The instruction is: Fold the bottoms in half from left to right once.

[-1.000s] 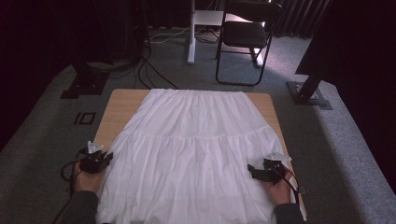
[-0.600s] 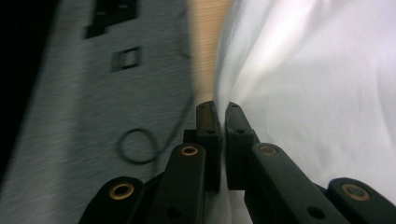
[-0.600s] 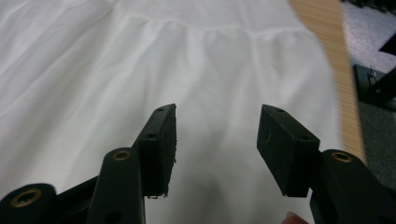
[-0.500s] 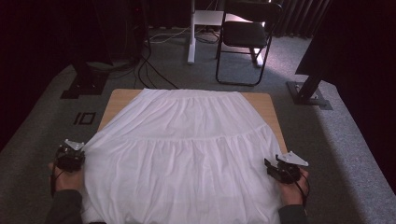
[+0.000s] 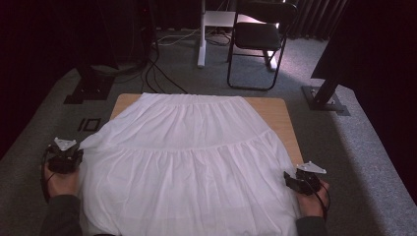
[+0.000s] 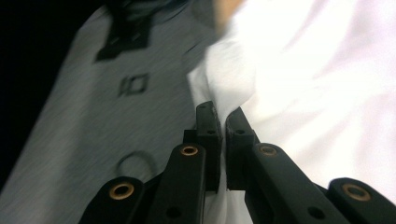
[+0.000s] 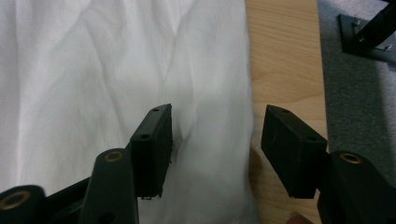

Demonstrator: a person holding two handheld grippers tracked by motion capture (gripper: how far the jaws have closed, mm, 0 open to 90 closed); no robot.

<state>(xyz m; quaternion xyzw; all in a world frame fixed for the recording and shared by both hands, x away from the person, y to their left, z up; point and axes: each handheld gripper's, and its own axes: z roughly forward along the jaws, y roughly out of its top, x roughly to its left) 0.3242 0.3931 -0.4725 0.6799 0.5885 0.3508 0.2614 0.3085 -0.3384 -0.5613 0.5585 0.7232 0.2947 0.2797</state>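
Observation:
A white tiered skirt lies spread flat over a wooden table, waistband at the far end. My left gripper is past the table's left edge and shut on the skirt's left side seam. The left gripper view shows the white cloth pinched between the nearly closed jaws of that gripper. My right gripper is at the skirt's right edge near the hem. In the right gripper view this gripper stands open, one jaw over the cloth, the other over bare wood.
Grey carpet surrounds the table. A black chair and a white desk leg stand beyond the far edge, with cables on the floor. Black stand bases sit at far left and right.
My left gripper has moved outward to the left, drawing the skirt's left edge past the table side. My right gripper has shifted a little to the right.

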